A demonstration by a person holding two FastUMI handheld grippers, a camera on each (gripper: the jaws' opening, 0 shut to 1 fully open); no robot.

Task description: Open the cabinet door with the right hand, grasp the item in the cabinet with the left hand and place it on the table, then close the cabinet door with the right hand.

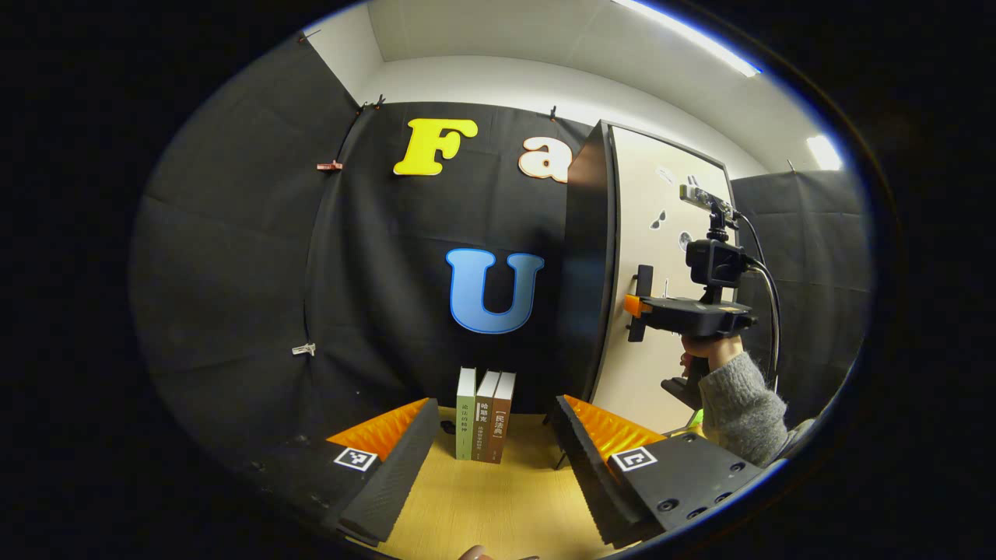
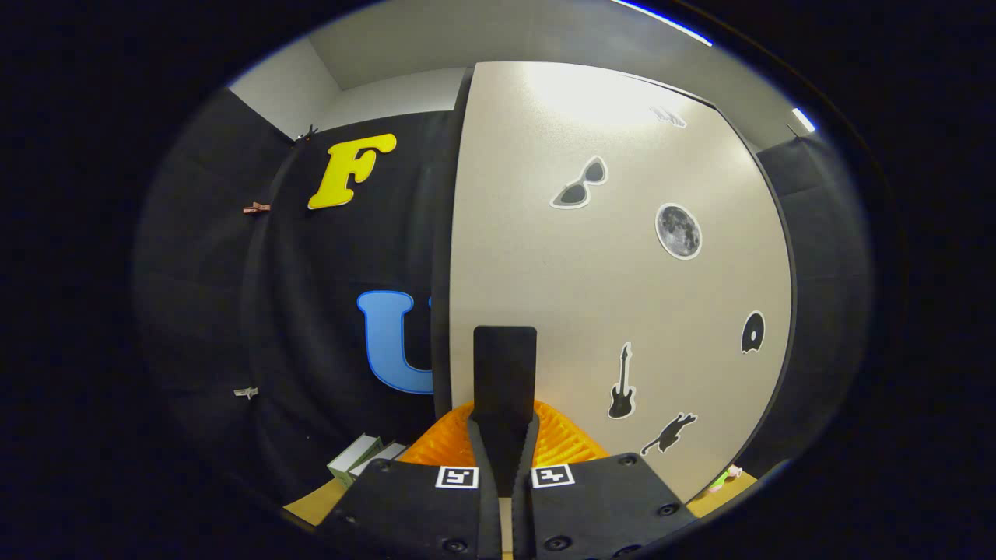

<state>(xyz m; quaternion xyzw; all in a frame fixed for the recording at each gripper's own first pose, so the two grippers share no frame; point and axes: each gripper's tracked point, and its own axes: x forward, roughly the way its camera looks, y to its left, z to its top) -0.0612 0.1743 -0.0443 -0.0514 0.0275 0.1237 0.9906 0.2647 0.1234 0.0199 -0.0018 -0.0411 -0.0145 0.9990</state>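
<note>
Both views carry strong fisheye distortion: straight edges bow, worst near the rim. Light comes from ceiling strip lights (image 1: 685, 35) overhead, bright, slightly blown out in the left gripper view. Black cloth wall soaks up light, reads dim and flat. Cabinet door (image 2: 615, 272) has a soft glare patch near its top in the right gripper view, falling off to grey lower down. Table (image 1: 498, 505) evenly lit, warm tone, faint shadows by the books (image 1: 485, 416). Focus sharp centrally; rim softens with a blue fringe. No motion blur.
</note>
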